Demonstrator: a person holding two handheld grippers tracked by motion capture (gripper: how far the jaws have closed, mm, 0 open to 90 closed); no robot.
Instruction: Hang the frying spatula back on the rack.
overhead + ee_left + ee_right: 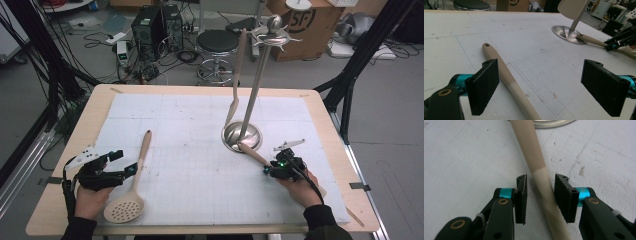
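— Looking at the right gripper point(540, 195): where's the beige utensil handle point(537, 173)?
— Running between its jaws, touching the right one, a gap on the left; not clamped. Its far end rests on the rack's steel base point(242, 136).

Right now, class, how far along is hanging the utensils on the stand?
Done: one spoon hangs on the stand. In hand: the right tool straddles a second utensil's handle, a gap on one side. Left: the slotted spoon lies on the table by the open left tool.
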